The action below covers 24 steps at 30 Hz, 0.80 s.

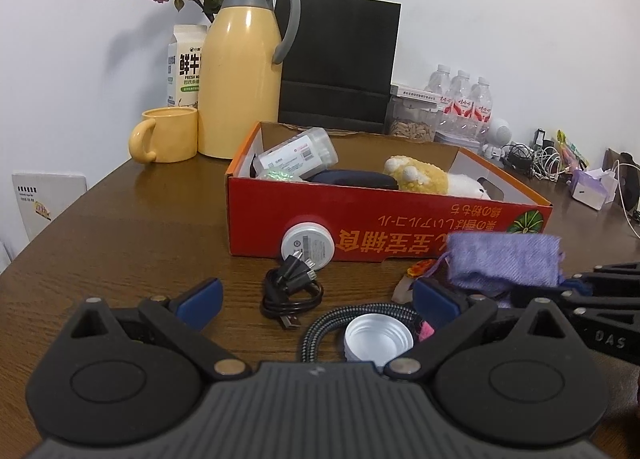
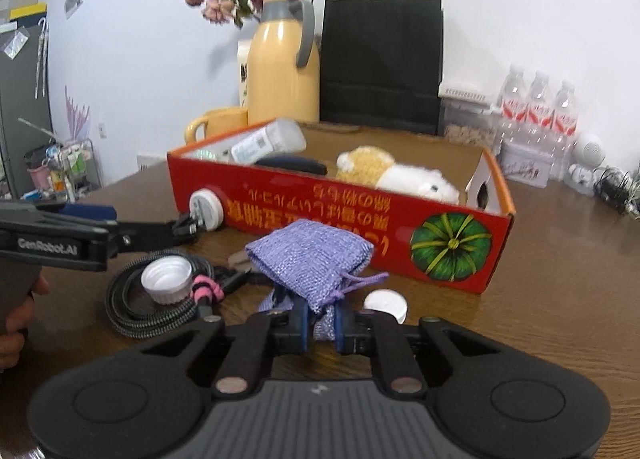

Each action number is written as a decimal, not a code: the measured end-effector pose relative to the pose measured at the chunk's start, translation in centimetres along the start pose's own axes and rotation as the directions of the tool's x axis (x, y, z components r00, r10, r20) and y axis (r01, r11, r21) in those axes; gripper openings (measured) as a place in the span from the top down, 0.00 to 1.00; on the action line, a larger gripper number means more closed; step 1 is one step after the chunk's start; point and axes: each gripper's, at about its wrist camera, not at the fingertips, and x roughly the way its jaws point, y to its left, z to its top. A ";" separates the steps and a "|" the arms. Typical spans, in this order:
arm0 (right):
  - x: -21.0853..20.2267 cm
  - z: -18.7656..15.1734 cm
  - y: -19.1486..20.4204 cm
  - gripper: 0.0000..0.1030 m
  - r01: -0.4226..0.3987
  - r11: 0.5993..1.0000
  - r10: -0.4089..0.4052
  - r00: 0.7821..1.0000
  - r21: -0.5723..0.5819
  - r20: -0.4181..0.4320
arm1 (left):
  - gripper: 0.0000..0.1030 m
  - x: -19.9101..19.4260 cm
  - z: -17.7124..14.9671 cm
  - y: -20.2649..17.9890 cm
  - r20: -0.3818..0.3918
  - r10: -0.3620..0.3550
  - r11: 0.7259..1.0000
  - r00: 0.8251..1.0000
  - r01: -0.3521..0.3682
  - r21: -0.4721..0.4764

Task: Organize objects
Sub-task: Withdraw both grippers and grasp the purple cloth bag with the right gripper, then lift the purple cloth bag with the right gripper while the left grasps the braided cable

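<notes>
- My right tongs pinch the purple bag, lifting it toward the red box at 12 o'clock.
- My left tongs are spread wide, waiting over the black cable on the counter.

milk carton: "鲜牛", "FRESH MI" | left gripper: "GenRobot.AI" | right gripper: "DAS" | red box: upside-down Japanese print, not fully legible
</notes>
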 end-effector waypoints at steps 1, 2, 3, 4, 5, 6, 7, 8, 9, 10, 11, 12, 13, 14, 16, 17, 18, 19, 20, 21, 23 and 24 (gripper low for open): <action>-0.3 0.0 0.0 0.90 0.004 1.000 -0.004 1.000 -0.001 0.020 | 0.00 0.0 0.0 0.0 -0.002 0.001 1.000 1.000 -0.001 -0.001; -0.6 0.0 0.0 0.90 0.009 1.000 -0.009 0.999 -0.001 0.038 | 0.00 0.1 0.0 0.0 -0.004 0.003 1.000 1.000 -0.003 -0.002; -0.8 0.0 0.1 0.90 0.018 1.000 -0.018 0.998 0.000 0.056 | 0.00 0.1 0.0 0.0 -0.006 0.003 1.000 1.000 -0.003 -0.003; -1.1 -0.1 0.1 0.90 0.027 1.000 -0.027 0.997 0.003 0.071 | 0.00 0.1 0.0 0.1 -0.008 0.003 1.000 1.000 -0.003 -0.005; -1.3 -0.1 0.0 0.90 0.033 0.999 -0.033 0.996 0.007 0.087 | 0.00 0.2 0.0 0.1 -0.010 0.003 1.000 1.000 -0.004 -0.007; -1.5 -0.1 -0.1 0.90 0.038 0.999 -0.039 0.994 0.012 0.102 | 0.00 0.2 0.0 0.1 -0.012 0.005 1.000 1.000 -0.005 -0.008; -1.6 -0.1 -0.1 0.90 0.042 0.999 -0.043 0.993 0.014 0.109 | 0.00 0.2 0.0 0.1 -0.013 0.007 1.000 1.000 -0.007 -0.009; -1.6 -0.1 -0.2 0.90 0.044 0.999 -0.046 0.993 0.017 0.110 | 0.00 0.2 0.0 0.2 -0.014 0.008 1.000 1.000 -0.008 -0.011; -1.7 -0.1 -0.2 0.90 0.047 0.999 -0.049 0.992 0.020 0.114 | 0.00 0.2 0.0 0.2 -0.016 0.010 1.000 1.000 -0.010 -0.012; -1.7 -0.1 -0.3 0.90 0.050 0.999 -0.052 0.992 0.022 0.118 | 0.00 0.3 0.0 0.2 -0.017 0.010 1.000 1.000 -0.011 -0.014; -1.8 -0.1 -0.3 0.90 0.055 0.998 -0.058 0.991 0.023 0.123 | 0.00 0.3 0.0 0.2 -0.018 0.012 1.000 1.000 -0.012 -0.015; -2.0 -0.1 -0.3 0.90 0.063 0.998 -0.065 0.989 0.024 0.133 | 0.00 0.3 0.0 0.2 -0.020 0.015 1.000 1.000 -0.015 -0.017; -2.2 -0.2 -0.3 0.90 0.070 0.997 -0.073 0.987 0.024 0.141 | 0.00 0.4 0.1 0.3 -0.021 0.017 1.000 1.000 -0.017 -0.018; -2.3 -0.2 -0.4 0.90 0.077 0.997 -0.080 0.986 0.026 0.149 | 0.00 0.4 0.1 0.3 -0.023 0.018 1.000 1.000 -0.018 -0.020; -2.6 -0.3 -0.5 0.90 0.094 0.995 -0.097 0.981 0.030 0.166 | 0.00 0.4 0.1 0.3 -0.026 0.023 0.999 0.999 -0.023 -0.022; -2.7 -0.4 -0.7 0.90 0.099 0.995 -0.103 0.980 0.034 0.170 | 0.00 0.5 0.1 0.3 -0.027 0.025 0.999 0.999 -0.026 -0.024; -2.8 -0.5 -0.9 0.90 0.105 0.994 -0.111 0.978 0.042 0.177 | 0.00 0.5 0.1 0.4 -0.030 0.028 0.999 0.999 -0.029 -0.025; -2.9 -0.5 -1.0 0.90 0.111 0.993 -0.117 0.977 0.046 0.179 | 0.00 0.5 0.1 0.3 -0.034 0.034 0.999 0.999 -0.034 -0.023; -3.0 -0.5 -1.3 0.90 0.113 0.992 -0.121 0.976 0.054 0.180 | 0.00 0.4 0.0 0.3 -0.038 0.038 0.999 0.999 -0.039 -0.018; -3.0 -0.6 -1.4 0.90 0.116 0.991 -0.125 0.975 0.059 0.182 | 0.00 0.3 -0.1 0.1 -0.040 0.039 0.999 0.998 -0.040 -0.012; -3.3 -0.7 -1.8 0.90 0.122 0.990 -0.132 0.973 0.065 0.188 | 0.00 0.0 -0.2 -0.3 -0.043 0.036 0.999 0.998 -0.036 0.005; -3.4 -0.8 -1.9 0.90 0.123 0.990 -0.134 0.973 0.069 0.189 | 0.00 -0.3 -0.3 -0.5 -0.044 0.029 1.000 0.999 -0.029 0.009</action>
